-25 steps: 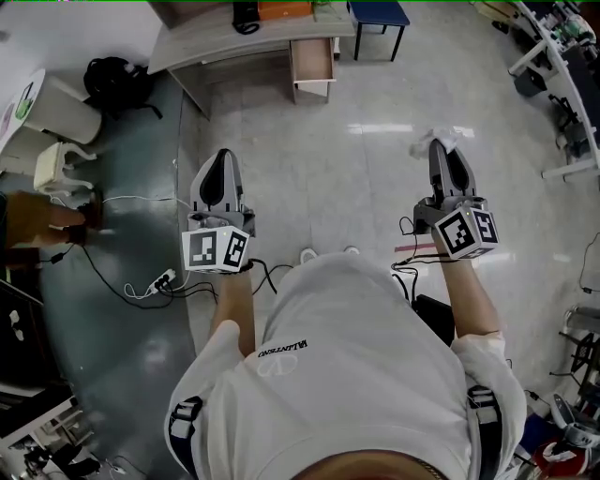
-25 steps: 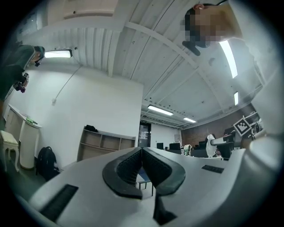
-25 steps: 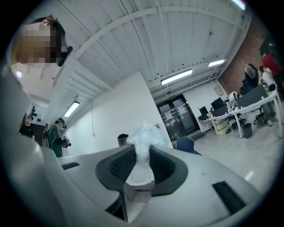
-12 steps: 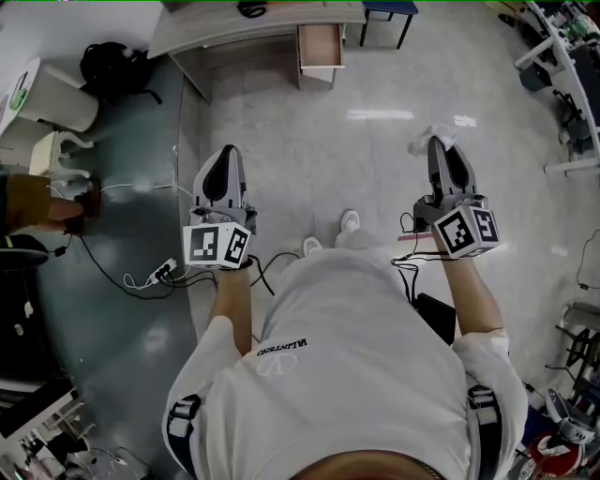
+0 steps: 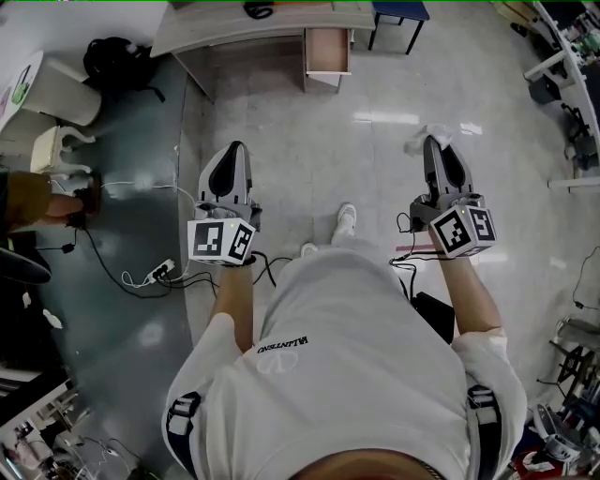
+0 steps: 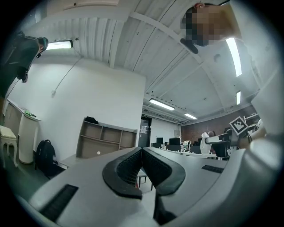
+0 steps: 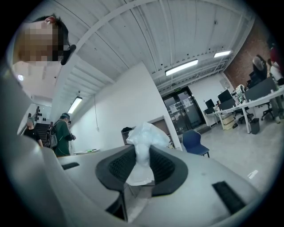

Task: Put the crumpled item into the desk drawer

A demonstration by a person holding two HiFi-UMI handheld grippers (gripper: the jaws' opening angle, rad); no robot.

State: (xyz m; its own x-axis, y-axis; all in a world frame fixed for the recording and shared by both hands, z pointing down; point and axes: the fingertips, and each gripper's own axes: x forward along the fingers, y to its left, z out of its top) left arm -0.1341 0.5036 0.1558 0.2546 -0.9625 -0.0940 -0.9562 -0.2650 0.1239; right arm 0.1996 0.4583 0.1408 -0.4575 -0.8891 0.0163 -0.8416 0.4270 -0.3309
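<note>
Two claws point level above the floor: left claw clenched on nothing, the counter with its pulled-out drawer far ahead, right claw gripping the crumpled white wad, well apart from that drawer.

Both grippers are held level and pointed forward, side by side and well apart, on extended forearms. Left gripper: jaws are closed tip to tip, nothing between them. Right gripper: jaws are clamped on the crumpled item, which protrudes beyond the tips.
</note>
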